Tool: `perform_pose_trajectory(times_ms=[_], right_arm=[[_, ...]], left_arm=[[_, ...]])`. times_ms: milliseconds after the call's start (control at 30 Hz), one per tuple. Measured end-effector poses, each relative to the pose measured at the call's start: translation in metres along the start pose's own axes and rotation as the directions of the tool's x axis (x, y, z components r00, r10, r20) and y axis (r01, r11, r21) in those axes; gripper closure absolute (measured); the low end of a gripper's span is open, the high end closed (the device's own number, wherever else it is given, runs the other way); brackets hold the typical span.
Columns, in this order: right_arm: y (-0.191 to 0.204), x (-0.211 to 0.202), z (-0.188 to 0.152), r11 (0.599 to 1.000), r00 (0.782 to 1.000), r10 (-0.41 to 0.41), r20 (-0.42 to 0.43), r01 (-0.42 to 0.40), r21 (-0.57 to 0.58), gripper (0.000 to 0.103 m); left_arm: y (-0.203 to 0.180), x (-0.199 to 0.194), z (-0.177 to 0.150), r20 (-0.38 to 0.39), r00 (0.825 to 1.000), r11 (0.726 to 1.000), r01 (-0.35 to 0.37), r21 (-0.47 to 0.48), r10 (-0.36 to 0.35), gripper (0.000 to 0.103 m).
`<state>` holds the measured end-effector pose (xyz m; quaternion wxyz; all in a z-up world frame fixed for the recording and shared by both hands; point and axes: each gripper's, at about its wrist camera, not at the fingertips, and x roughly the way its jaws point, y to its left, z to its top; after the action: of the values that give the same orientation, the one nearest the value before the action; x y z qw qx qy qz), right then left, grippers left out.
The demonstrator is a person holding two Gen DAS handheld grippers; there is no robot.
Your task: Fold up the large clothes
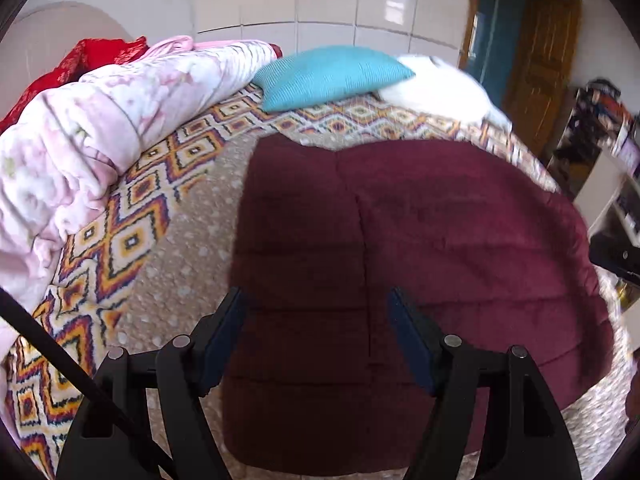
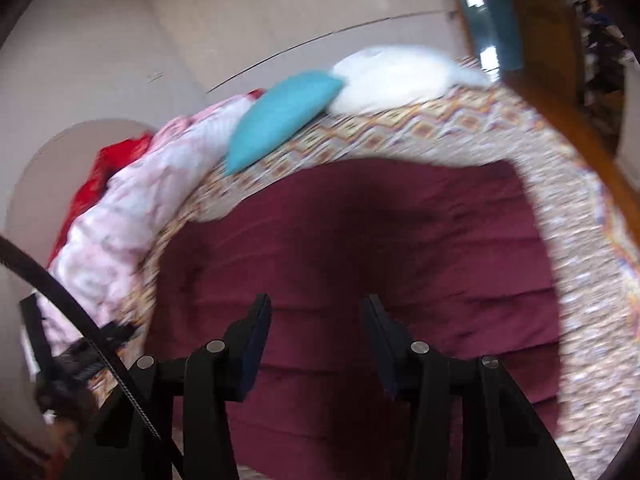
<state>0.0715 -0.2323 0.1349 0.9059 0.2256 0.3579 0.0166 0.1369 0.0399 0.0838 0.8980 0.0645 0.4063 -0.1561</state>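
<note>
One maroon garment (image 1: 420, 240) flat on bed; two grippers, left gripper (image 1: 316, 300), right gripper (image 2: 316, 308), fingers spread.

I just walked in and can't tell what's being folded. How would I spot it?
Look at the bed with the zigzag-patterned cover. Spread flat across its middle, below both open grippers, lies the dark maroon quilted garment. Unlike the turquoise pillow and the bunched pink blanket, it is plain, dark and stitched in bands.
</note>
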Motion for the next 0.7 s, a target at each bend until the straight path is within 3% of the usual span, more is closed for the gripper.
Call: perform_pose_trajectory(times_ms=[100,200,267,333,500,600,667,700], right_arm=[[0.013,0.045,-0.017,0.998,0.995,0.069,-0.072,-0.069,0.008,0.051],[0.005,0.08,-0.027,1.0,0.995,-0.002,-0.102,0.001,-0.008,0.054],[-0.01,0.087,-0.028,0.999,0.995,0.015,-0.095,-0.012,0.029,0.063],[-0.021,0.081,-0.025,0.999,0.996,0.007,-0.089,-0.003,0.05,0.072],[-0.056,0.046,-0.028,0.993,0.996,-0.059,-0.065,0.065,0.099,0.072],[-0.08,0.02,-0.041,0.982,0.987,-0.15,-0.058,0.156,0.108,0.07],[-0.098,0.006,-0.053,0.962,0.966,-0.248,-0.075,0.254,0.098,0.068],[-0.104,-0.002,-0.059,0.96,0.964,-0.257,-0.071,0.263,0.095,0.068]], left_arm=[[-0.005,0.037,-0.013,-0.078,0.993,0.996,-0.084,0.016,0.085,0.031],[0.004,0.05,-0.021,-0.075,0.992,0.995,-0.097,-0.003,0.097,0.025],[0.005,0.045,-0.021,-0.061,0.992,0.994,-0.111,0.008,0.112,0.024],[0.013,0.035,-0.022,-0.058,0.994,0.995,-0.096,-0.007,0.095,0.024],[0.041,0.012,-0.037,-0.054,0.994,0.992,-0.102,-0.068,0.099,0.024],[0.051,-0.001,-0.051,-0.056,0.991,0.99,-0.122,-0.068,0.119,0.024],[0.057,-0.015,-0.062,-0.046,0.991,0.99,-0.128,-0.067,0.125,0.024],[0.058,-0.021,-0.066,-0.043,0.991,0.989,-0.132,-0.065,0.129,0.024]])
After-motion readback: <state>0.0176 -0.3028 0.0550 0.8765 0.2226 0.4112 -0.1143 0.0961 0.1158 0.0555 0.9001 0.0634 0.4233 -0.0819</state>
